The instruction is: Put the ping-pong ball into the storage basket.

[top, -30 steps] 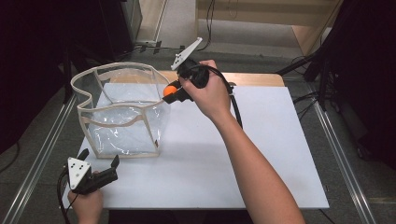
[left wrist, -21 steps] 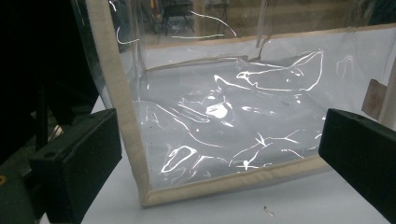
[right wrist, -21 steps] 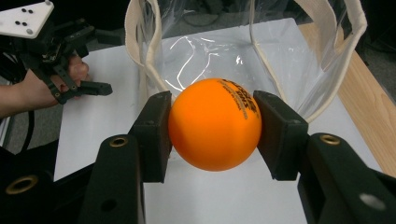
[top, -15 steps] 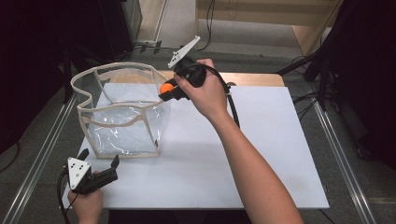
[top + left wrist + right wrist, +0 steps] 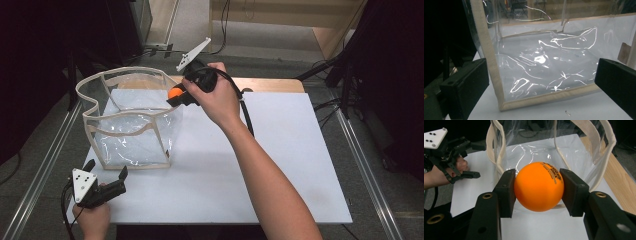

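An orange ball (image 5: 174, 93) with black print (image 5: 539, 186) sits clamped between the jaws of my right gripper (image 5: 173, 96) (image 5: 538, 191). The ball hangs in the air at the right rim of a clear plastic bag (image 5: 131, 120) with beige trim, which stands open on the white table (image 5: 290, 150). In the right gripper view the bag's opening (image 5: 584, 150) lies just beyond the ball. My left gripper (image 5: 106, 169) rests at the table's front left corner, open and holding nothing. Its jaws (image 5: 541, 80) face the bag's near lower corner (image 5: 499, 100).
A wooden strip (image 5: 270, 84) runs along the table's far edge. Metal rails (image 5: 45, 165) flank both sides of the table. A black cable (image 5: 246, 112) trails from the right gripper along the forearm. Dark equipment stands on the floor to the left and right.
My right gripper has carried the ball a little to the left, closer to the bag's rim. The left gripper and the bag have stayed still.
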